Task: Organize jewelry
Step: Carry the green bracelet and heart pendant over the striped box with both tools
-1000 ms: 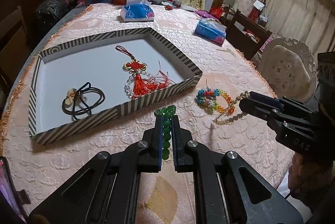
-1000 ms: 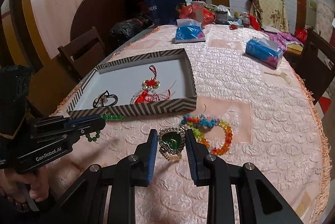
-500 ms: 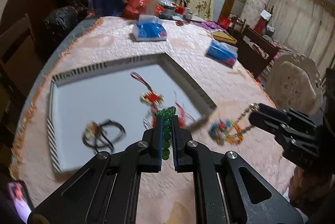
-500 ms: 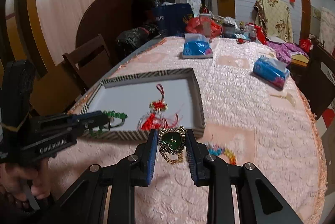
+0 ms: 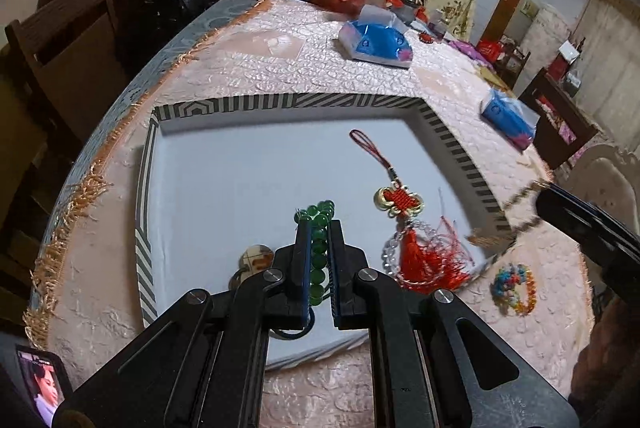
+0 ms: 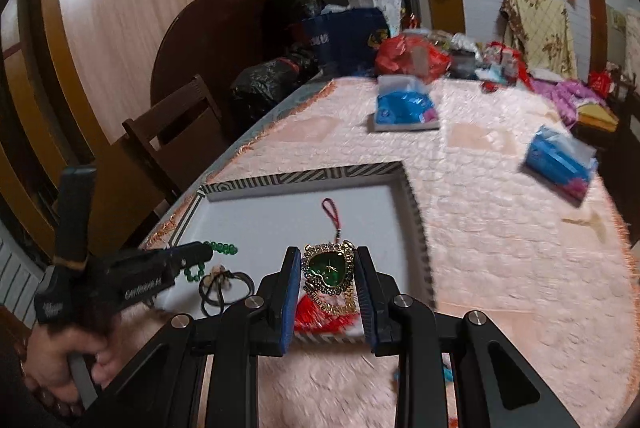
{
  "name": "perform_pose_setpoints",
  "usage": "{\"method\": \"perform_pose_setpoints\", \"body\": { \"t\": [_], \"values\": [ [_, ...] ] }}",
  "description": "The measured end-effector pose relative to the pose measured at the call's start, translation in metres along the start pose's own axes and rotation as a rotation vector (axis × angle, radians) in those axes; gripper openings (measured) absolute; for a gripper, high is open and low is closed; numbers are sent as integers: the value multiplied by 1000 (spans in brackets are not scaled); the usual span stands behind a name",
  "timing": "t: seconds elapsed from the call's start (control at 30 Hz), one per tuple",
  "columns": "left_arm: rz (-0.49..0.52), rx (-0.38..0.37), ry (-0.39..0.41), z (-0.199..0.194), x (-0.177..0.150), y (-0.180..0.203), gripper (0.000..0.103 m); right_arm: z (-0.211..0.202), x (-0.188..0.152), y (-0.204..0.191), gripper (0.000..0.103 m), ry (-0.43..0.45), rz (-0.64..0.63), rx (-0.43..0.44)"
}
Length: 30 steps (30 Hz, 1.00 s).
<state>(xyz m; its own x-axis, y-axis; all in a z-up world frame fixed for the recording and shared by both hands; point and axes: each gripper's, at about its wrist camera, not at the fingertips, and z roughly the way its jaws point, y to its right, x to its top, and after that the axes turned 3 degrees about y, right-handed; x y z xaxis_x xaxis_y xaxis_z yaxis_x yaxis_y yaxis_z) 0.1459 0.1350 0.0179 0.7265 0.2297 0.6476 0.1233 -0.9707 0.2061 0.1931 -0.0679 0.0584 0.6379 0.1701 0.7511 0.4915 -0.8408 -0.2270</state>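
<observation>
My left gripper [image 5: 319, 228] is shut on a green bead bracelet [image 5: 318, 224] and hangs over the white floor of the striped tray [image 5: 280, 104]. In the right wrist view that gripper [image 6: 208, 253] shows at the left with the green beads [image 6: 222, 249] dangling from it. My right gripper [image 6: 328, 268] is shut on a gold watch with a green heart-shaped face [image 6: 329, 270], above the tray's [image 6: 304, 177] near edge. Inside the tray lie a red knot tassel with clear beads [image 5: 404, 224] and a black cord with a pendant [image 6: 222, 286]. A multicoloured bead bracelet [image 5: 514, 288] lies on the cloth outside the tray.
A pink quilted cloth [image 6: 500, 228] covers the round table. Two blue tissue packs [image 5: 376, 42] [image 5: 510, 118] lie beyond the tray, with bags [image 6: 348, 36] piled at the far edge. A wooden chair [image 6: 176, 132] stands at the left. A phone [image 5: 42, 384] lies at the near left.
Both grippers moved forward with their loads: the left from the cloth in front of the tray to over its floor, the right from beside the multicoloured bracelet to the tray's near edge.
</observation>
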Motion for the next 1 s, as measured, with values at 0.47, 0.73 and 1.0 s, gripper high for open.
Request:
{"method": "perform_pose_setpoints", "body": {
  "t": [0.47, 0.73, 1.0],
  "values": [
    [40, 44, -76, 24, -16, 12, 6, 61, -26, -5, 26, -115, 16, -32],
    [28, 64, -122, 33, -24, 10, 6, 67, -33, -8, 26, -134, 13, -35],
    [22, 80, -145, 38, -28, 9, 6, 70, -36, -5, 26, -142, 23, -40]
  ]
}}
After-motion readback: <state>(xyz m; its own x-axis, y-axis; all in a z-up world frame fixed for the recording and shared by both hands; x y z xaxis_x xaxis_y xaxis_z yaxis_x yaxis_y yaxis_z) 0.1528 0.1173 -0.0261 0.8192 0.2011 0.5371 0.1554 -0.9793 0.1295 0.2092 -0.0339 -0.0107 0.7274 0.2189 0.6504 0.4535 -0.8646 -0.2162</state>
